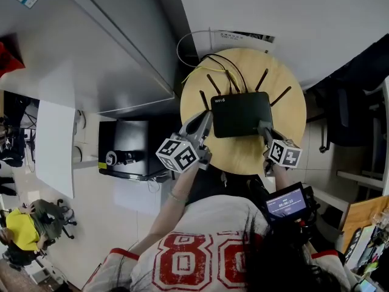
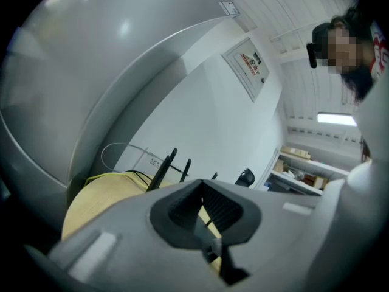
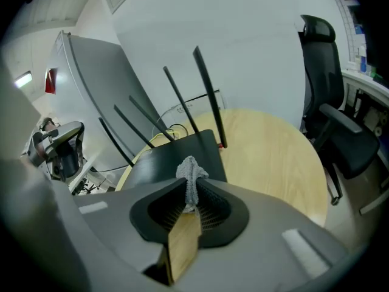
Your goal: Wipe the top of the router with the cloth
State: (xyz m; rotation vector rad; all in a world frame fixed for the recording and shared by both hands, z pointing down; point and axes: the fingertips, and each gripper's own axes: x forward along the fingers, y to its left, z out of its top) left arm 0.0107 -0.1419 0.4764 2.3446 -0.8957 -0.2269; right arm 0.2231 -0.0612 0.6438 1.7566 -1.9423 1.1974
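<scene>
Two jaws of right gripper pinch cloth — router lies just ahead; left gripper closed, empty. Advise pressing flat, sweeping evenly across.

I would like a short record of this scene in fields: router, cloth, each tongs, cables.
router: router, black, on the round wooden table
cloth: cloth, grey, pinched at the router's near right corner
right tongs: right tongs, shut on the cloth
left tongs: left tongs, shut, empty, tip by the router's left edge
cables: cables, behind the router
</scene>
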